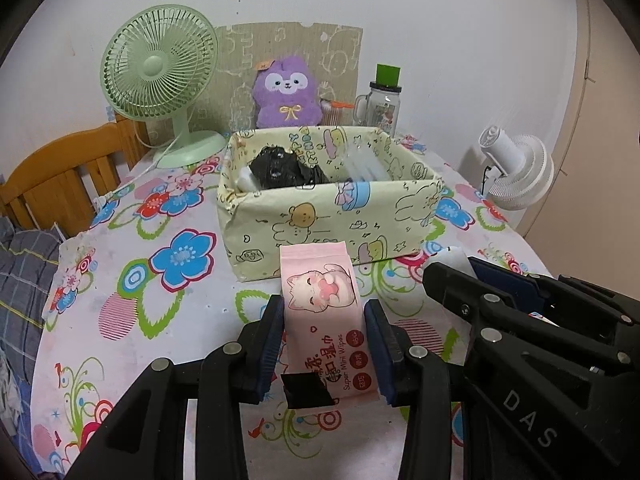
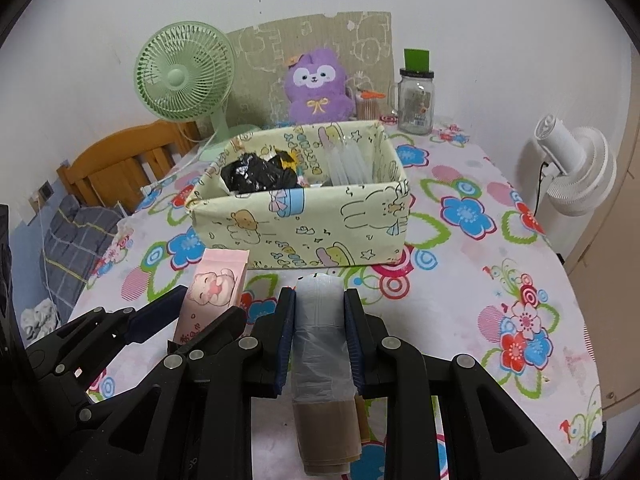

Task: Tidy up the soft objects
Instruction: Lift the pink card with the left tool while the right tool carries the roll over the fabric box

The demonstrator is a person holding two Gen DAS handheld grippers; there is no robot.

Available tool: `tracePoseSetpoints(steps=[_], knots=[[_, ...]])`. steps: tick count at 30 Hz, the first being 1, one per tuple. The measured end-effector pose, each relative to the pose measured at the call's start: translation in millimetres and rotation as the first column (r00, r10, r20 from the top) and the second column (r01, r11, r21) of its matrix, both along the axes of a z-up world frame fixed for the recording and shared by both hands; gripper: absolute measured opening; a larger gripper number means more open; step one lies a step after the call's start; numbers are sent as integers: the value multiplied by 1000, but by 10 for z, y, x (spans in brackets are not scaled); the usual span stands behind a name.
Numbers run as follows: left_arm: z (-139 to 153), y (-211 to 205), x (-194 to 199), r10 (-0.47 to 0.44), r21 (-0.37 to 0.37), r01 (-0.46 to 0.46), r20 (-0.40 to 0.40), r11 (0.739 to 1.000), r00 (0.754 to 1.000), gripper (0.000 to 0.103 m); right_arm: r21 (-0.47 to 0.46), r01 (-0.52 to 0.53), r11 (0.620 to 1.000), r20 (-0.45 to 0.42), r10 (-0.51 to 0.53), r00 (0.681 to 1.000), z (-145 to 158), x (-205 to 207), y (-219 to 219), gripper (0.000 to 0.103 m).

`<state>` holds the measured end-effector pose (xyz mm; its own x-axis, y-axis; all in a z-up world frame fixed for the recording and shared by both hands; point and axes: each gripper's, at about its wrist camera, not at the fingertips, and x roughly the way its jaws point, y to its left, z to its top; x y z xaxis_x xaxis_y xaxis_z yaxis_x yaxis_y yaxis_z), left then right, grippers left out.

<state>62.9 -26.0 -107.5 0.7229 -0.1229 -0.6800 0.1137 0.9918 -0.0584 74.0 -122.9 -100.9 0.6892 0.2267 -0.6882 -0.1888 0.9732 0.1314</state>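
Pinching a pink wipes pack point(image 1: 326, 320), the left gripper point(image 1: 324, 344) hides its lower edge, while the right gripper point(image 2: 320, 340) clamps a plastic bag roll point(image 2: 322, 344) whose near end runs out of frame.

box point(image 1: 320, 220) mid-table point(image 1: 160, 320), bag bundle point(image 1: 284, 168) and clear packets point(image 1: 366, 166) inside. behind box: plush toy point(image 1: 286, 94), desk fan point(image 1: 160, 64) to its left, jar point(image 1: 384, 100) to its right. beyond right table edge, second fan point(image 1: 516, 170). before box: wipes pack point(image 1: 324, 312) left, bag roll point(image 2: 322, 344) right.
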Motion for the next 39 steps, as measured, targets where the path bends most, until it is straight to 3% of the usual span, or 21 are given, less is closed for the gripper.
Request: tracePoseSetpoints(steps=[39], knots=[[761,-40,-186,2,7,-3,138,1000,990,41,23,-27,999,153,23,988,787,-197,-95,27]])
